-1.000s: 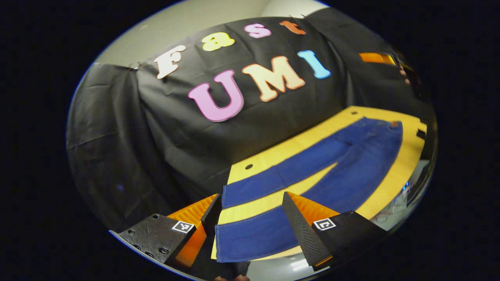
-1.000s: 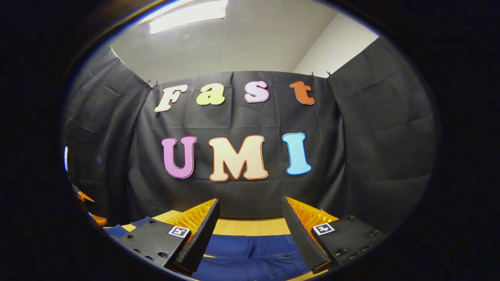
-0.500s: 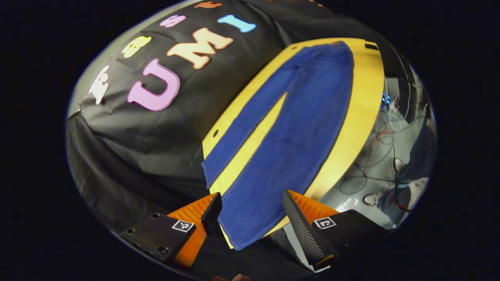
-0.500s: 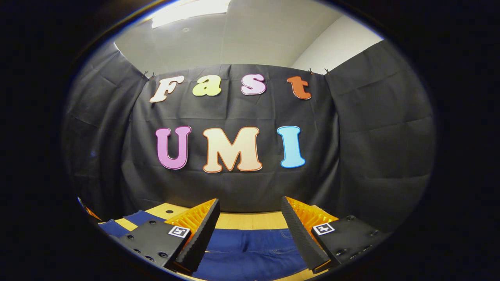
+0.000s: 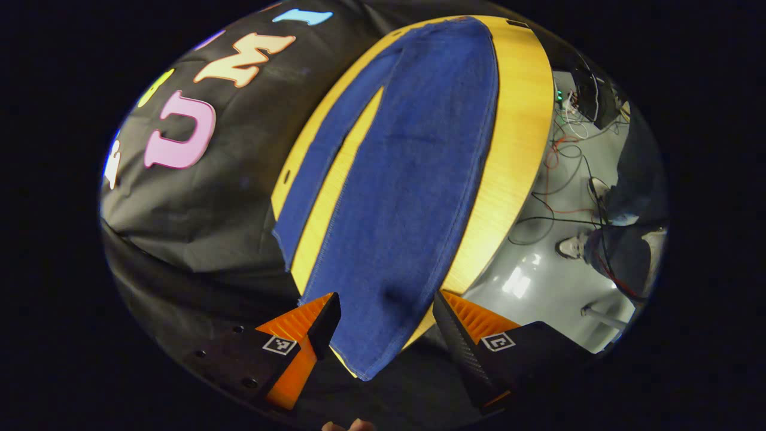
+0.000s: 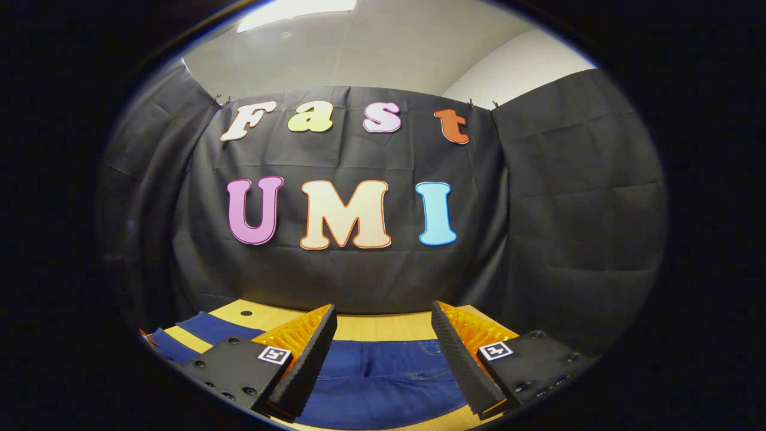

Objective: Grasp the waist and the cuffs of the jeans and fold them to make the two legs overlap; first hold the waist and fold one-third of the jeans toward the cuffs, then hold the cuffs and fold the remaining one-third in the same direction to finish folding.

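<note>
jeans: dark blue denim jeans [image 5: 407, 179] lying flat on the yellow wooden surface [image 5: 514, 131], legs still apart, not folded yet

left hand-held gripper [image 5: 383, 323]: spread wide, empty, the near leg's cuff [image 5: 365, 353] right between its fingers, hanging a bit past the surface's edge

right hand-held gripper [image 6: 383, 353]: also wide, empty, hovering with the waist end [image 6: 383, 365] just ahead and below

tip: I'd pinch cuff and waist on the same side, lift together, lay one leg squarely over the other

containers: none around, nothing to report
</note>
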A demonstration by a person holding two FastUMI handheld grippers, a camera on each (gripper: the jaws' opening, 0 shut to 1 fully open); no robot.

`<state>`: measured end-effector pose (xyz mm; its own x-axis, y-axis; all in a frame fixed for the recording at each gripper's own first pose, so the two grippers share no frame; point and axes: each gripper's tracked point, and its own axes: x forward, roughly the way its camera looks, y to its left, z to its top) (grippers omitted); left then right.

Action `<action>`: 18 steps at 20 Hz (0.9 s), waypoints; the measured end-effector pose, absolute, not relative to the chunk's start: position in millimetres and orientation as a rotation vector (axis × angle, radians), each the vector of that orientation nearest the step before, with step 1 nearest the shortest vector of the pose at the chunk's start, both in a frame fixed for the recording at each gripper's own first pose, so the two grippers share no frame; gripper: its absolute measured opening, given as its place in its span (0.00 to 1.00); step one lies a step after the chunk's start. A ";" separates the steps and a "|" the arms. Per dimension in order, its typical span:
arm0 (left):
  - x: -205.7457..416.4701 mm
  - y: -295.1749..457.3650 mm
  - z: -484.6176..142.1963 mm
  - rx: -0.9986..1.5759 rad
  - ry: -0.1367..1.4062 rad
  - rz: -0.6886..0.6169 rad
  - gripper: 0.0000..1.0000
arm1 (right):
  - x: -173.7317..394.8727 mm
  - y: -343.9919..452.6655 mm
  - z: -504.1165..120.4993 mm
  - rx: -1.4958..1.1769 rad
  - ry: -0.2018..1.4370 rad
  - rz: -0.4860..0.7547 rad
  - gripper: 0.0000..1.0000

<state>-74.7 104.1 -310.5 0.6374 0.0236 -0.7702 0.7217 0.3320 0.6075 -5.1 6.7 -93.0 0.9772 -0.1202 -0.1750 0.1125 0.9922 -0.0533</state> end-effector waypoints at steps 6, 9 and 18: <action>-37.5 101.8 -319.0 1.237 0.731 -0.555 0.85 | -1.8 14.1 -96.6 -0.061 0.182 -0.140 0.96; -26.5 97.6 -338.4 1.233 0.772 -0.602 0.62 | 0.1 11.7 -99.4 -0.072 0.189 -0.158 0.97; -25.7 98.5 -340.9 1.149 0.823 -0.557 0.00 | -30.3 -50.5 -140.7 -0.372 0.329 -0.113 1.00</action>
